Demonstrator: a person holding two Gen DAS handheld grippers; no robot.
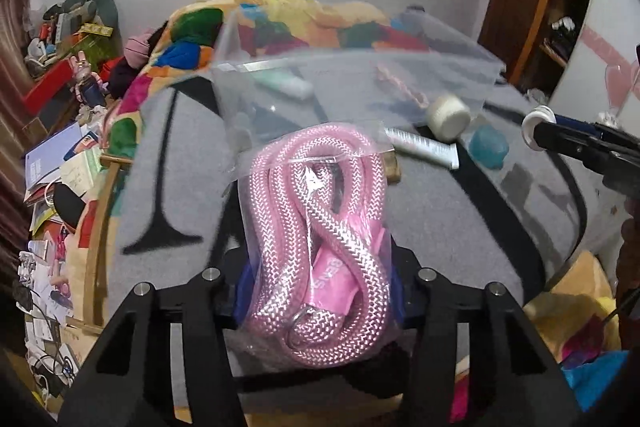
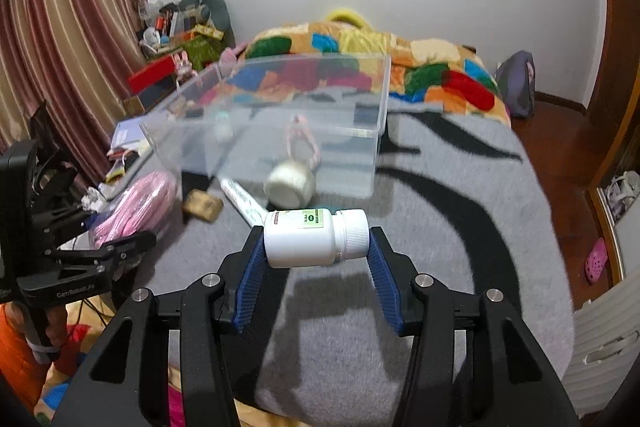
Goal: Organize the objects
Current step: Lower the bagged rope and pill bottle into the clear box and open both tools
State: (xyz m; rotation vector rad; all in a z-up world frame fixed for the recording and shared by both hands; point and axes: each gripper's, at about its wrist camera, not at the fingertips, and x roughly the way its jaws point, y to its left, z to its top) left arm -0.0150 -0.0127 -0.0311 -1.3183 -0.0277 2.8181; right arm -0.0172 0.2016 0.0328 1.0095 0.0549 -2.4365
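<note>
My left gripper [image 1: 318, 279] is shut on a clear bag of pink rope [image 1: 320, 243], held above the grey blanket. My right gripper [image 2: 316, 247] is shut on a white pill bottle [image 2: 316, 239], held sideways by its ends. The bottle's cap [image 1: 536, 127] and right gripper show at the right of the left wrist view. A clear plastic box [image 2: 280, 115] stands on the bed ahead, with a pink item [image 2: 300, 135] and a green-white tube [image 1: 284, 85] inside. The bagged rope [image 2: 136, 207] and left gripper also show at the left of the right wrist view.
On the grey blanket [image 2: 440, 227] before the box lie a white jar [image 2: 290, 187], a flat white tube [image 2: 244, 203], a tan block [image 2: 202, 207] and a blue object [image 1: 488, 145]. A colourful quilt [image 2: 400, 63] lies behind. Clutter fills the left floor [image 1: 52, 187].
</note>
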